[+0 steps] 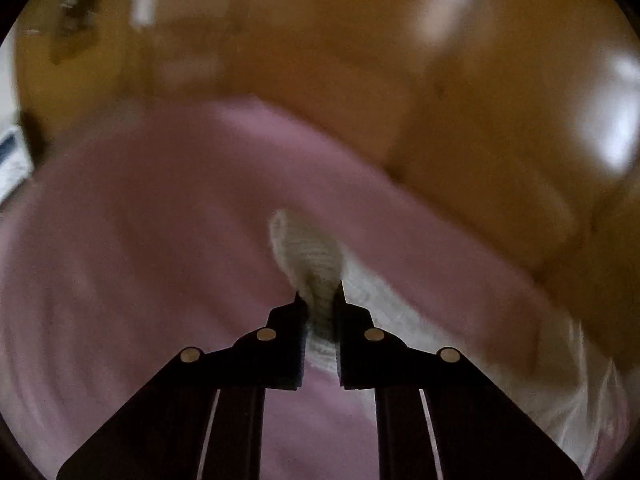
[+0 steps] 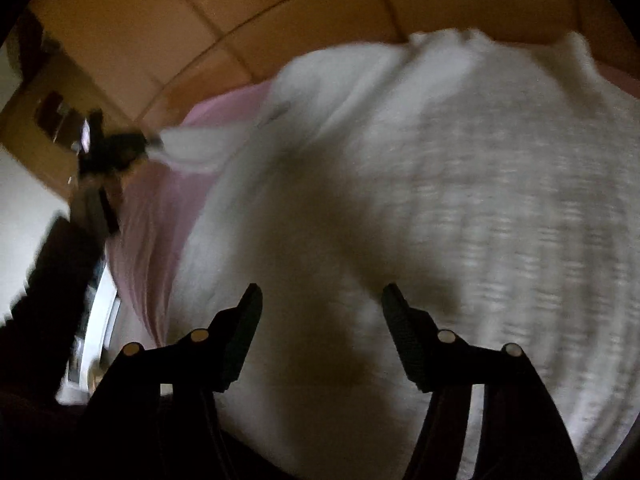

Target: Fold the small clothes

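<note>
A white knitted garment (image 2: 440,200) lies spread over a pink cloth (image 2: 160,216). My left gripper (image 1: 320,300) is shut on a bunched edge of the white garment (image 1: 308,252) and holds it up over the pink cloth (image 1: 140,240). In the right wrist view the left gripper (image 2: 148,144) shows at the left, pinching a corner of the garment. My right gripper (image 2: 320,296) is open and empty, its fingers hovering just over the middle of the garment. Both views are blurred by motion.
A brown tiled floor (image 1: 400,60) lies beyond the pink cloth and also shows in the right wrist view (image 2: 180,20). A white object (image 2: 100,320) sits at the left edge beside the cloth.
</note>
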Action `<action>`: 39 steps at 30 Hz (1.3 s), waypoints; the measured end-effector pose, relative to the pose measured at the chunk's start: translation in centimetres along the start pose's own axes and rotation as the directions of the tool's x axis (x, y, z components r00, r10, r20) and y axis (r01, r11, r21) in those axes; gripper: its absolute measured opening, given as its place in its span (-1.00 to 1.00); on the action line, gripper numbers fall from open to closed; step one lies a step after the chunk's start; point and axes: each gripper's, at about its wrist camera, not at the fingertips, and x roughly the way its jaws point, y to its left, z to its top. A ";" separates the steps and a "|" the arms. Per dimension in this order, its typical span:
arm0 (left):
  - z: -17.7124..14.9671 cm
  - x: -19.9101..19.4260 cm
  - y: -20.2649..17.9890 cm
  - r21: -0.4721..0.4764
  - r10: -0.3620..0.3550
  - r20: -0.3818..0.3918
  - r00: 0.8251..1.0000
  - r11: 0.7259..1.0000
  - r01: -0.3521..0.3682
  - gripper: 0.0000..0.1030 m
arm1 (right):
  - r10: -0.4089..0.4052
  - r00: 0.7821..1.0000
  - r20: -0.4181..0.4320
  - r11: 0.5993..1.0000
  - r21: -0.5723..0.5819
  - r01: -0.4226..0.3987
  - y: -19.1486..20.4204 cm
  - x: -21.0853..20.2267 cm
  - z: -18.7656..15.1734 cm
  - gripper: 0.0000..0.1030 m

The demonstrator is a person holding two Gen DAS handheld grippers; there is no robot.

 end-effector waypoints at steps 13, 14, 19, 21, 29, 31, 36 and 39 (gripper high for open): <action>2.2 0.1 6.5 -0.062 0.164 0.036 0.986 0.985 -0.162 -0.66 | 0.015 0.998 -0.054 0.998 -0.068 -0.018 3.3 5.1 0.9 0.08; 1.2 0.5 6.3 -0.058 0.145 0.010 0.989 0.988 -0.144 -0.56 | 0.015 0.999 -0.052 0.998 -0.067 -0.019 3.2 4.9 0.8 0.08; -4.3 -1.0 4.7 -0.055 -0.096 -0.121 0.988 0.994 0.090 0.07 | 0.015 1.000 0.005 1.000 0.001 -0.015 0.9 1.4 1.2 0.15; -7.4 -2.6 2.9 -0.013 -0.224 -0.179 0.958 0.974 0.225 0.07 | -0.036 0.998 0.059 0.998 0.057 0.033 -1.3 -1.2 1.3 0.15; -21.5 -8.0 -5.0 0.055 -0.515 -0.500 0.696 0.783 0.619 0.07 | -0.350 0.922 0.167 0.883 0.386 0.266 -13.6 -14.3 -4.7 0.33; -23.7 -8.6 -5.9 0.071 -0.504 -0.537 0.677 0.772 0.632 0.07 | -0.351 0.926 0.141 0.860 0.439 0.259 -15.6 -15.8 -7.2 0.34; -26.4 -10.4 -7.0 0.088 -0.523 -0.556 0.646 0.736 0.671 -0.81 | -0.184 0.979 0.085 0.871 0.476 0.122 -16.0 -14.3 -11.9 -0.10; -26.2 -11.2 -7.9 0.169 -0.497 -0.531 0.686 0.731 0.661 -0.89 | -0.168 0.983 0.074 0.901 0.415 0.123 -13.7 -12.8 -11.7 -0.81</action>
